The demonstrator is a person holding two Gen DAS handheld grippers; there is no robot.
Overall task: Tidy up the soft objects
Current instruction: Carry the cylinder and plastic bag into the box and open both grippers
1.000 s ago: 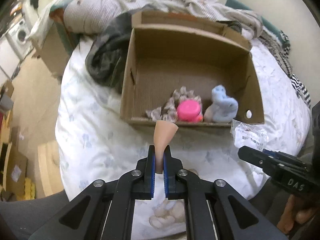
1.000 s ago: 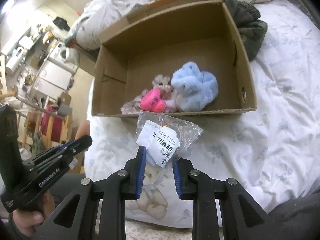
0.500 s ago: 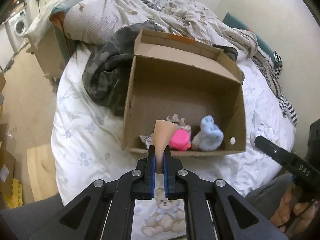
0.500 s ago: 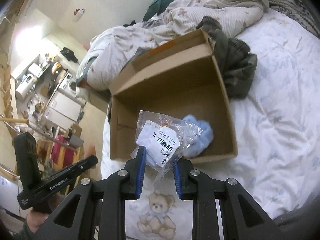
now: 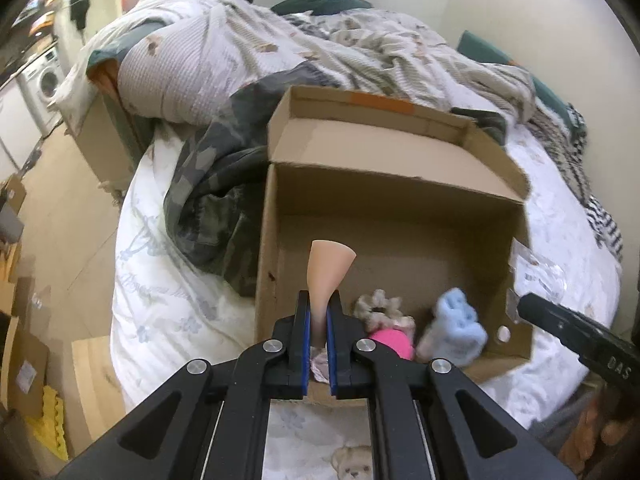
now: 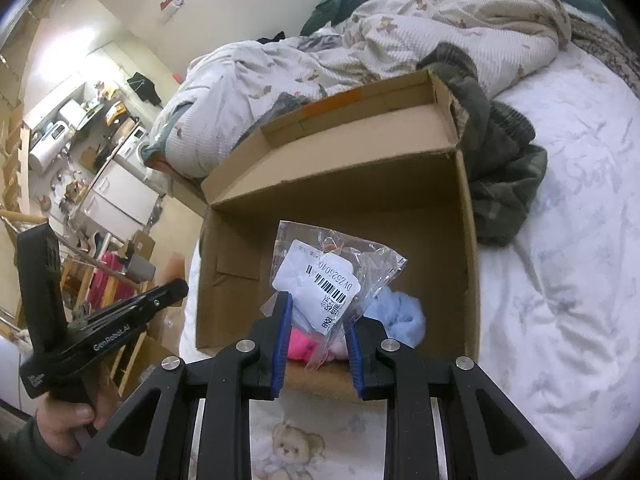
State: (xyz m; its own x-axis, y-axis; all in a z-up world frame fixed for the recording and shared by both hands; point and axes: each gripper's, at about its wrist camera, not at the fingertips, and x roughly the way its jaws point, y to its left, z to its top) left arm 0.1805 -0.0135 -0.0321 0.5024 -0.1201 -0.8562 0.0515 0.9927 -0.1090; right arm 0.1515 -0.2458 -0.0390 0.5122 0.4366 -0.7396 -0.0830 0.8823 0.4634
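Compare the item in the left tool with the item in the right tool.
The peach pad is bare, opaque and smooth; the plastic packet is clear, crinkled and carries a white barcode label. The left tool pinches the pad nearly flat, while the right tool stands wider around the packet. Both are held above the cardboard box.

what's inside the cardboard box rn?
In the cardboard box: a pink item, a light blue plush and a beige scrunchie, all near the front wall. The left claw hides that corner.

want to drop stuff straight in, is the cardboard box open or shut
Open: the cardboard box has its back flap raised, and a pink item and blue plush lie visible inside.
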